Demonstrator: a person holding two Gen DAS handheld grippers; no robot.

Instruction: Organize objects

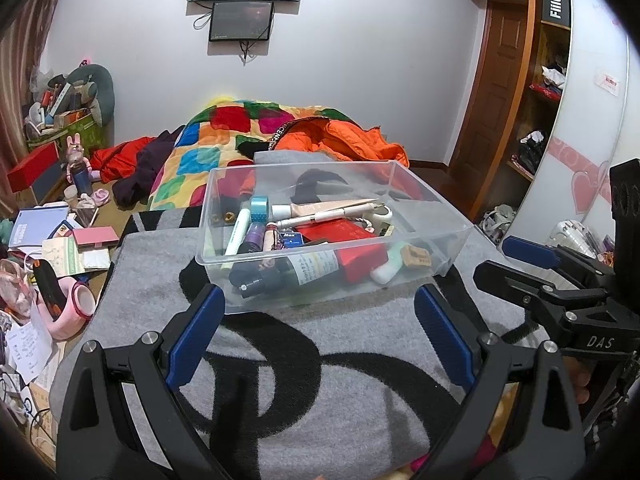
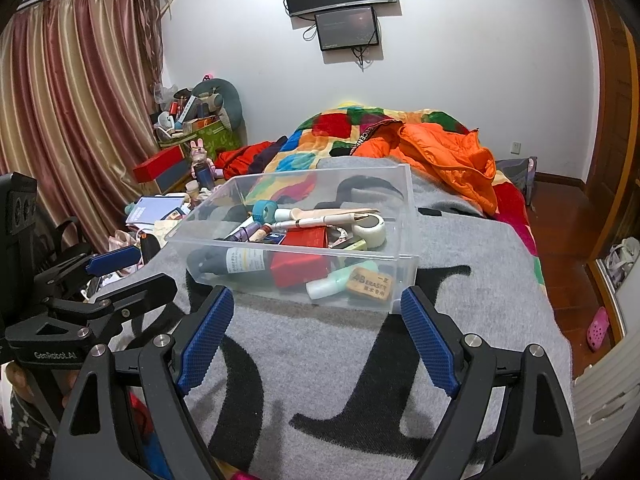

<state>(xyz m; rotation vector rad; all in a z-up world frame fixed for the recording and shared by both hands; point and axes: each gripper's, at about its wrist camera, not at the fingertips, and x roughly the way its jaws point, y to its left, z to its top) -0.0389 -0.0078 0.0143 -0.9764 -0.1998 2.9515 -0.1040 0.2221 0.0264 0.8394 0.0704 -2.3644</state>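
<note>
Bin [image 1: 420, 216] before both spread tools [image 1: 320, 328]

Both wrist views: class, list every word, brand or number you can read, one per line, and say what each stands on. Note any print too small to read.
"4B ERASER": tan eraser in the clear plastic box.
"Max": small blue box in the same box.
"FiiO": black box on the wardrobe shelf.
"DAS": right tongs.
"GenRobot.AI": left tongs.
Dark bottle's white label: too small to read.

Bin [image 1: 432, 216] on blanket [image 1: 320, 344]
</note>
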